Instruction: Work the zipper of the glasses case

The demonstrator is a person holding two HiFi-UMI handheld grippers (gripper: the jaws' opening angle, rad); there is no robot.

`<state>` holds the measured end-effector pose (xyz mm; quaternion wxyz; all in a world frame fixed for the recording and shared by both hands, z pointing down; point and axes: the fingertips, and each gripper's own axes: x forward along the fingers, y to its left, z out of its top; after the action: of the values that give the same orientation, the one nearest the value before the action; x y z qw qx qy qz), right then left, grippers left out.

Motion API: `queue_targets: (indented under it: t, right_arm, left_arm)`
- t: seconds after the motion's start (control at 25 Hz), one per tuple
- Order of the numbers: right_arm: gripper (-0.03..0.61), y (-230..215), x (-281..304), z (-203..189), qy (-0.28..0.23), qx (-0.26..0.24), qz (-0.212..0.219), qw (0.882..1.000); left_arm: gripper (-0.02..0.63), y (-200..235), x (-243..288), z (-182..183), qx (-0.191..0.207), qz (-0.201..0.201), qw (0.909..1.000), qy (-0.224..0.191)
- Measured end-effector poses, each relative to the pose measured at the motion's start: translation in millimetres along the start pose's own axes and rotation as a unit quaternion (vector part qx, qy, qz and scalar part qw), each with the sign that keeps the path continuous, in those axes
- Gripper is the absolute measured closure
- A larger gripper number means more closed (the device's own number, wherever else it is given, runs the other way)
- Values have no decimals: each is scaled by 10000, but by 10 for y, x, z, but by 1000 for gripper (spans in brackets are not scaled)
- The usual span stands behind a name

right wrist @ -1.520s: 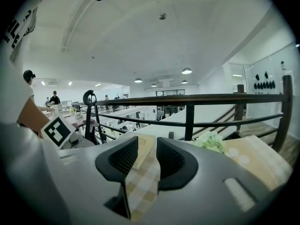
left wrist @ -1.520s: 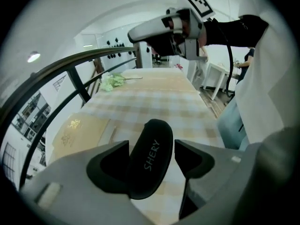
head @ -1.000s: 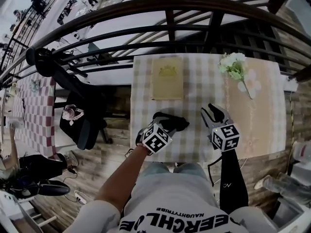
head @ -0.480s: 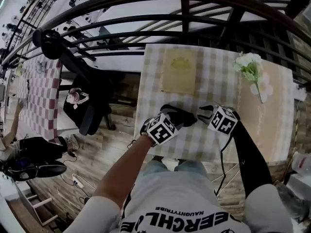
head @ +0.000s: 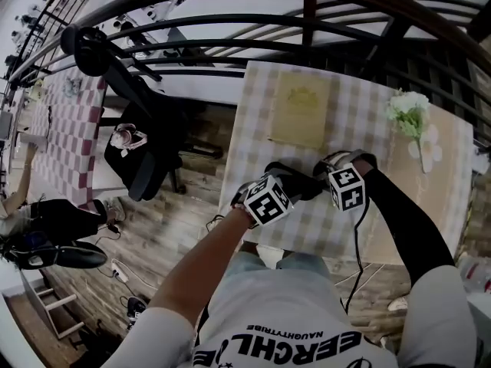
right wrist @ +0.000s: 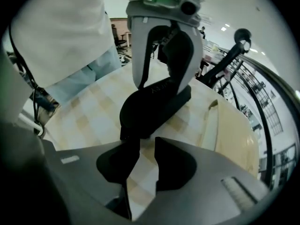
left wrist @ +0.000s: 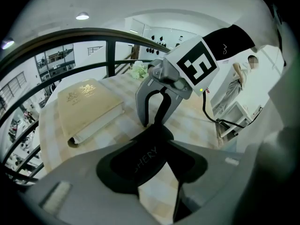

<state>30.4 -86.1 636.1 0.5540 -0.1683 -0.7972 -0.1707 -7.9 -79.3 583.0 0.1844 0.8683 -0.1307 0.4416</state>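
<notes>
- Evidently the left gripper (head: 280, 186) has its jaws clamped on the black glasses case (left wrist: 140, 161), holding it on the checked bench (head: 253, 136) (so the steadying half looks done).
- The right gripper (right wrist: 143, 165) sits just beside the case's end. Its jaws have just been closing to a narrow gap, and only bare bench shows between them.
- No zipper pull is caught yet, so running it still remains, I judge.

beige book (head: 301, 117) flat on checked counter (head: 253, 140) | white flowers (head: 410, 112) toward its right | black office chair (head: 146, 156) on wooden floor (head: 184, 225) | dark railing (head: 230, 23) beyond
</notes>
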Motion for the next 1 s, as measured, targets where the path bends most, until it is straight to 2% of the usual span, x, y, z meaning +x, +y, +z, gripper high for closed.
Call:
queue_targets:
  t: [0.12, 0.24, 0.32, 0.36, 0.52, 0.84, 1.0]
  right_arm:
    - [440, 11, 31, 53, 117, -884, 123, 9959]
    - [464, 12, 43, 52, 153, -1278, 274, 9913]
    - [513, 16, 54, 39, 145, -1269, 327, 9913]
    - [518, 19, 55, 32, 125, -1210, 329, 9920]
    - [523, 22, 42, 4, 112, -995, 287, 9946]
    - [525, 50, 0, -6, 259, -941, 290, 9948]
    - [526, 90, -54, -105, 224, -558, 311, 9977]
  left_arm:
    - [425, -2, 1, 8, 17, -27, 10000, -7]
    - [425, 2, 1, 13, 23, -52, 10000, -12]
    - [425, 4, 6, 12, 27, -48, 10000, -15]
    - [425, 6, 11, 12, 27, -42, 10000, -17]
    - [426, 21, 26, 17, -13, -59, 10000, -35]
    - [437, 23, -6, 29, -107, -155, 9997, -123]
    - [437, 22, -1, 32, -92, -168, 9997, -118]
